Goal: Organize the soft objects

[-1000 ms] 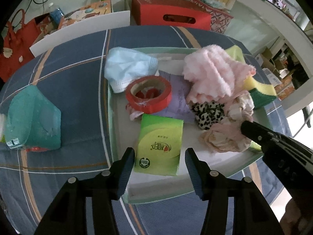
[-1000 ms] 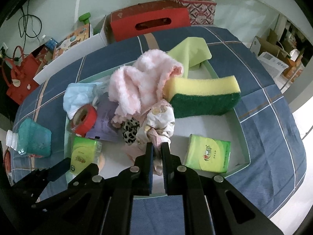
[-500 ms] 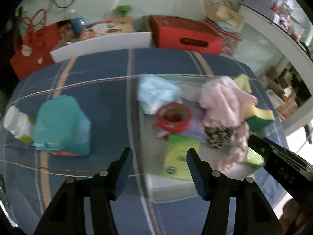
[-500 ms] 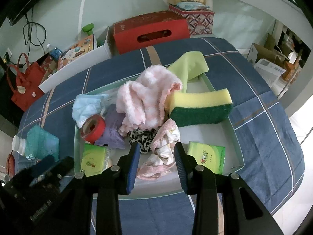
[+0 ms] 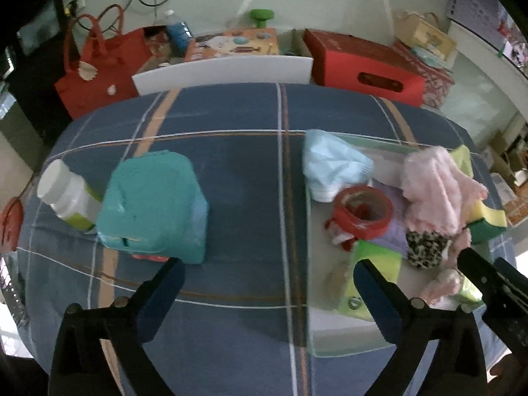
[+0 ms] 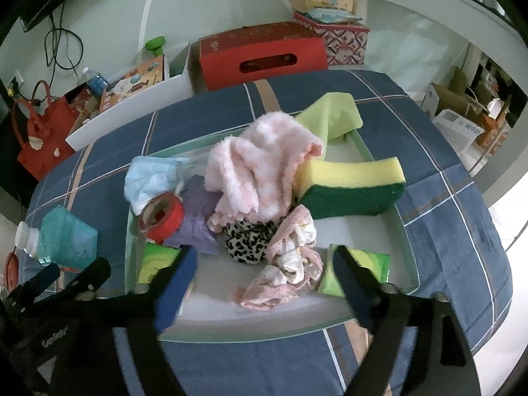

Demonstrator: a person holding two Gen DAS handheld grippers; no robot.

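While both tools hang above the table with nothing in them, the scene reads as a between-picks moment. At far left on the blue plaid cloth (image 5: 231, 171) lies a white-capped bottle (image 5: 62, 191), touching a teal soft pack (image 5: 151, 204); both are outside the tray. The left gripper (image 5: 267, 283) is spread wide, empty, over bare cloth between the teal pack and the tray's left rim.

Next comes the pale green tray (image 6: 379, 231). Along its left side: a blue face mask (image 6: 148, 181), a red tape roll (image 6: 161, 217), a purple packet (image 6: 198, 221) and a green tissue pack (image 6: 155, 260). Centre: a fluffy pink cloth (image 6: 257, 165) piled over a leopard-print scrunchie (image 6: 247, 241), with a crumpled pink-and-white fabric piece (image 6: 287, 270) in front. The right gripper (image 6: 264, 264) is spread wide and empty, its fingers flanking that fabric from above, contact not apparent. Right side: a yellow-green sponge (image 6: 349, 184), a lime cloth (image 6: 333, 115) draped over the far rim, and a second green tissue pack (image 6: 366, 264).

Judgement: sorting is early; the soft items are still heaped together. The likely next move is a left-tool approach to the teal pack, needing a full-width opening and a low, level entry. Alternatively the right tool drops on the crumpled fabric; a loose fold may slip.
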